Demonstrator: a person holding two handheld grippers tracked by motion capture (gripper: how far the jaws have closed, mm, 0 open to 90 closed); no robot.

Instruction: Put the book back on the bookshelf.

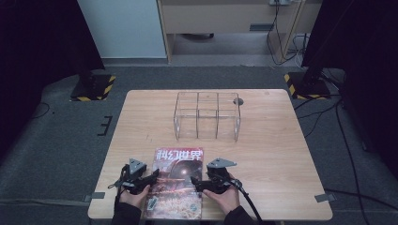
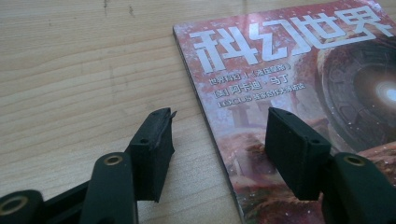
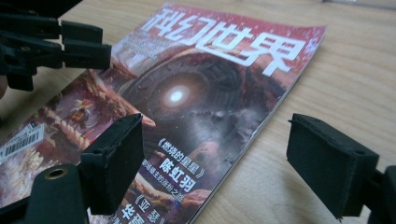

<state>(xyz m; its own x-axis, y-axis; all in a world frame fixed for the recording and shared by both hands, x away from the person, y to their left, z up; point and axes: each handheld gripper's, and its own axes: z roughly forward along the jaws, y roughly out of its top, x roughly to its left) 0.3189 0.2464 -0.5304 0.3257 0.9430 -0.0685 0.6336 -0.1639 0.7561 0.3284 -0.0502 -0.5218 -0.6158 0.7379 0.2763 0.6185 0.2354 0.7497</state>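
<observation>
Two grippers straddle magazine edges

High view: glossy red sci-fi magazine [image 1: 178,180] lies flat at the wooden table [image 1: 281,154] near edge, a gripper at each side.

Left gripper view: left gripper [image 2: 219,135] half open, gripping nothing, astride the spine for an edge pinch.

Right gripper view: right gripper [image 3: 215,154] wide, holding nothing, astride the opposite edge.

One magazine [image 1: 177,183] lay on one wooden table [image 1: 281,154], alongside one clear plastic organizer [image 1: 207,116] divided into three compartments. Two hand-held grippers were at work, the left gripper [image 1: 152,177] and the right gripper [image 1: 195,182], each with two black jaws. Two hands held them.
</observation>
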